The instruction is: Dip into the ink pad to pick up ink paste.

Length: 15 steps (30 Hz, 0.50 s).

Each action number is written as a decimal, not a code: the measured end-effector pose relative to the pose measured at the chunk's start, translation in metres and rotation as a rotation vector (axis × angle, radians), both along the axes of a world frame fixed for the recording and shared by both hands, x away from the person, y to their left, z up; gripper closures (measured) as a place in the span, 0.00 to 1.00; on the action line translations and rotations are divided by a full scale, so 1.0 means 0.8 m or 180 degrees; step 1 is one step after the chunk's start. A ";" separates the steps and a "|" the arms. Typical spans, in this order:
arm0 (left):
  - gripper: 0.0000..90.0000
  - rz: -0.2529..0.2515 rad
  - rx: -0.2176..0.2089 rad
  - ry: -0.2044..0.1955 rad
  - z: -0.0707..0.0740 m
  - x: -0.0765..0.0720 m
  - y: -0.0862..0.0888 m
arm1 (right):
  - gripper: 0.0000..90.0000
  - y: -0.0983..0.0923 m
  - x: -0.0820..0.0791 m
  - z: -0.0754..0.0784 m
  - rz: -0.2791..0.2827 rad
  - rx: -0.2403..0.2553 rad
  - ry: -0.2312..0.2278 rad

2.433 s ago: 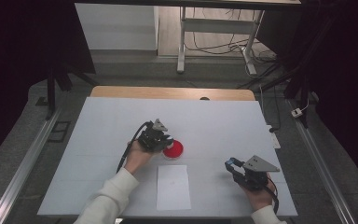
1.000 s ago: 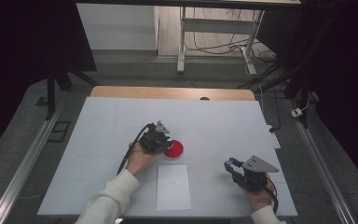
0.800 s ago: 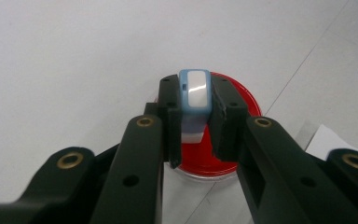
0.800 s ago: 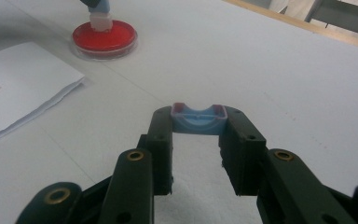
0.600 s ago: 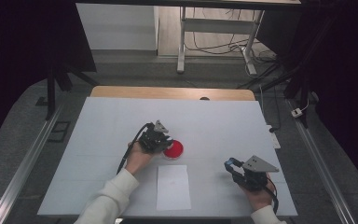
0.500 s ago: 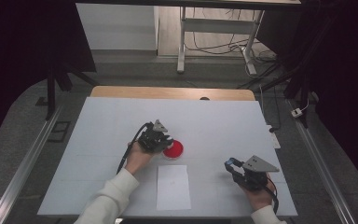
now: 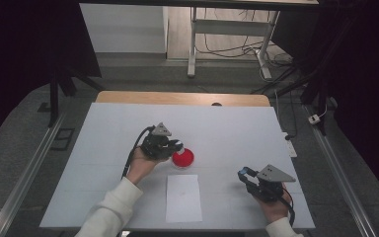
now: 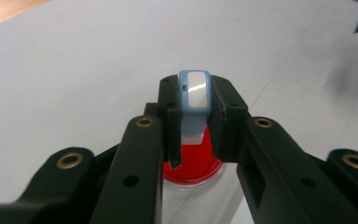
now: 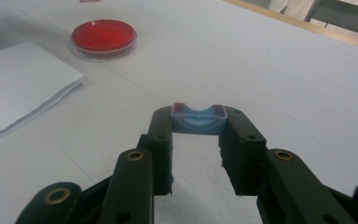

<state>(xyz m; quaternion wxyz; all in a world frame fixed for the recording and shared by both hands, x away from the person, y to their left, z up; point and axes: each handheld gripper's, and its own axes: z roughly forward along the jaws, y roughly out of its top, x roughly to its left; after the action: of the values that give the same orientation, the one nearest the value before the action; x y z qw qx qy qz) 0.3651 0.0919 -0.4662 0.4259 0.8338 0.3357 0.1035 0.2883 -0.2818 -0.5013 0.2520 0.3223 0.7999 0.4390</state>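
Above red dish (image 8: 193,161), blue-white clip (image 8: 194,93), upright

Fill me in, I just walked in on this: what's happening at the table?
A person works with tongs in each hand. The left tongs are shut on a small blue-and-white piece right above a red dish. The right tongs grip a blue piece off to the side. A white sheet of paper lies between them on the white table.
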 end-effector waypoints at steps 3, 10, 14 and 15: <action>0.84 -0.0040 -0.0062 0.0002 0.005 -0.003 0.003 | 0.73 0.000 0.000 0.000 -0.0003 -0.0002 0.0003; 0.84 -0.0147 -0.0143 0.0001 0.014 -0.013 0.008 | 0.73 -0.001 0.000 0.000 -0.0020 -0.0003 0.0003; 0.84 -0.0211 -0.0180 -0.0011 0.019 -0.019 0.010 | 0.73 -0.001 0.000 0.000 -0.0018 -0.0011 -0.0003; 0.84 -0.0231 -0.0193 -0.0010 0.020 -0.021 0.011 | 0.73 -0.001 0.000 0.000 -0.0021 -0.0007 0.0000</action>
<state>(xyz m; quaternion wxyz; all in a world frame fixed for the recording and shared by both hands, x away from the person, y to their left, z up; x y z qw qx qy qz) 0.3480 0.1007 -0.4499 0.4551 0.8319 0.3075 0.0790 0.2883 -0.2825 -0.5012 0.2538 0.3247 0.7994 0.4373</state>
